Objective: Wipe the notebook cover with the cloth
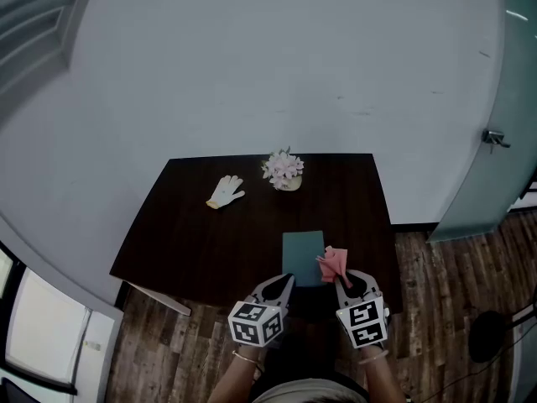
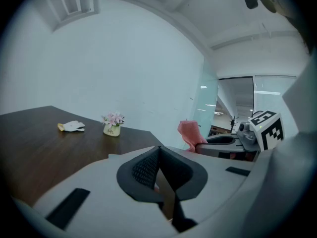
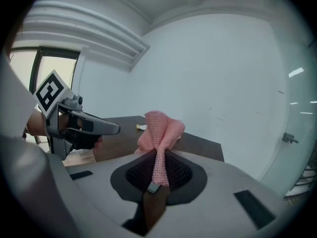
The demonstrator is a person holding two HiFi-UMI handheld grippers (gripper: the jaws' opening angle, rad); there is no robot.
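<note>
A teal notebook [image 1: 303, 257] lies flat near the table's front edge, between my two grippers. My right gripper [image 1: 342, 282] is shut on a pink mesh cloth [image 1: 335, 263], which sticks up from the jaws just above the notebook's right edge. In the right gripper view the cloth [image 3: 159, 130] stands bunched above the closed pads of the right gripper [image 3: 157, 167]. My left gripper [image 1: 286, 282] hovers at the notebook's near left corner. Its jaws are shut with nothing between them [image 2: 158, 155]. The left gripper view also catches the cloth [image 2: 190, 134]. Neither gripper view shows the notebook.
The dark wooden table [image 1: 193, 242] holds a white glove [image 1: 225, 191] at the back left and a small pot of pink flowers [image 1: 284, 170] at the back middle. A white wall stands behind the table, a glass door [image 1: 495, 141] to the right, and wood flooring [image 1: 436, 292] around.
</note>
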